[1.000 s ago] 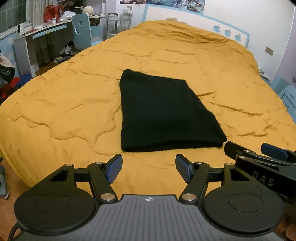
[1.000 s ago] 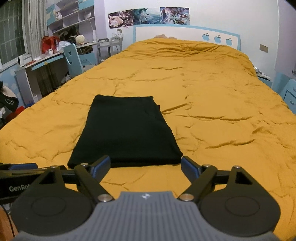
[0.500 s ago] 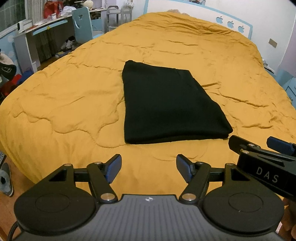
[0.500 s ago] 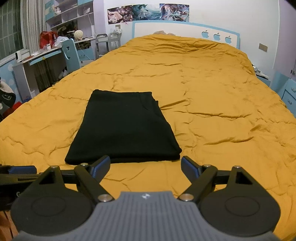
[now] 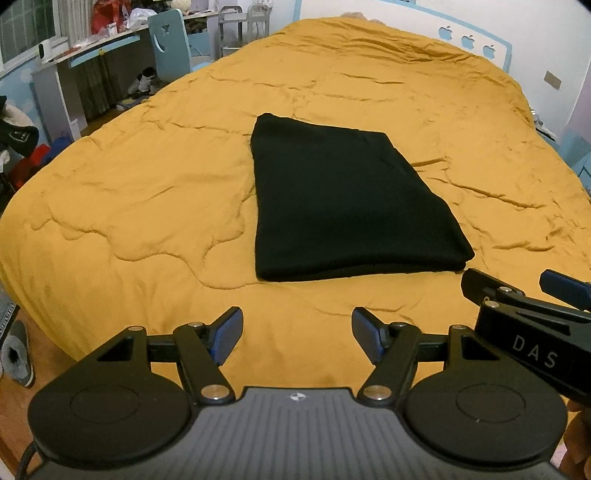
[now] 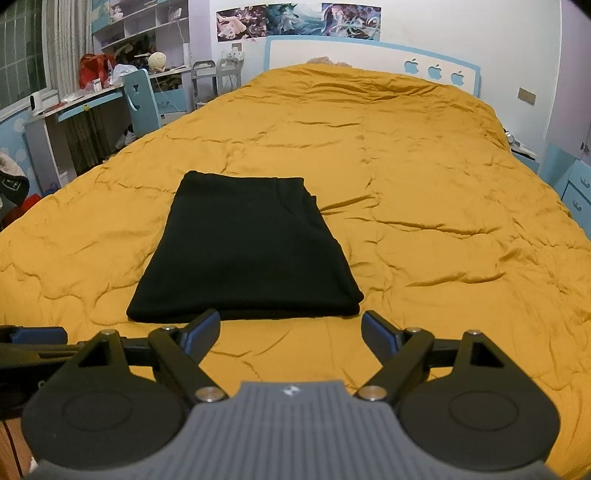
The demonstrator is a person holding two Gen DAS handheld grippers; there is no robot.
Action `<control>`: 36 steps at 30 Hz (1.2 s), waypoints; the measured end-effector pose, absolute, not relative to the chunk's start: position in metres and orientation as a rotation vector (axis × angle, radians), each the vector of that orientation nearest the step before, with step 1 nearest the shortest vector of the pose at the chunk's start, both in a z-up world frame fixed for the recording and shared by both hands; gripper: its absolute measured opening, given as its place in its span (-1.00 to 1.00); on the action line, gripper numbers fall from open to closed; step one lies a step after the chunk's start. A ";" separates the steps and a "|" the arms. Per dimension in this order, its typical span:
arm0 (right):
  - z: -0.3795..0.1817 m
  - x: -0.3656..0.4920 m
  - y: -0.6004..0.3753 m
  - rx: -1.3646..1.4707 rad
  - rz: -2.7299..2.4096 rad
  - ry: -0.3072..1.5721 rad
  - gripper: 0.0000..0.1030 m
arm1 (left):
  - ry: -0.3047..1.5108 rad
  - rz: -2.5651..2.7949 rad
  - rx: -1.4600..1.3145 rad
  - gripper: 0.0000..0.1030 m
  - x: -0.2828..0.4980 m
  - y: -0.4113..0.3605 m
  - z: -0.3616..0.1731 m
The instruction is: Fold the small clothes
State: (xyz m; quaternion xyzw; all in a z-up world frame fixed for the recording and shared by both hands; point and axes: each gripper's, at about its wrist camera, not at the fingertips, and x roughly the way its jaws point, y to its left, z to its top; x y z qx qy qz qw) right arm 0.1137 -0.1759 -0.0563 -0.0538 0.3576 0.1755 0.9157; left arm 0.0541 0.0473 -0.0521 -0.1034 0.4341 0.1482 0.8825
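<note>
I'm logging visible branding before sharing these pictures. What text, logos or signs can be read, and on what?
"DAS": white letters on the right gripper body, left wrist view.
Three apple-shaped cutouts: headboard, no words.
Posters: any lettering too small to read.
Black folded garment: no label visible.

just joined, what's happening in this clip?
A person holds a handheld gripper in each hand over a bed with a mustard-yellow quilt. A black garment lies on the quilt already folded into a neat rectangle. The left gripper and the right gripper are both open and empty, hovering short of the garment's near edge. Nothing is being touched.
</note>
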 end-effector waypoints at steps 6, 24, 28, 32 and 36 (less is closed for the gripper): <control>-0.057 0.114 -0.178 -0.107 0.356 0.737 0.55 | 0.903 0.306 -0.218 0.53 0.052 0.047 -0.054; -0.060 0.112 -0.176 -0.119 0.349 0.746 0.56 | 0.923 0.312 -0.232 0.53 0.051 0.045 -0.057; -0.060 0.112 -0.176 -0.119 0.347 0.747 0.56 | 0.922 0.313 -0.227 0.53 0.051 0.045 -0.057; -0.060 0.112 -0.176 -0.119 0.347 0.747 0.56 | 0.923 0.313 -0.226 0.53 0.051 0.045 -0.057; -0.060 0.111 -0.176 -0.119 0.346 0.746 0.56 | 0.922 0.315 -0.223 0.53 0.051 0.045 -0.056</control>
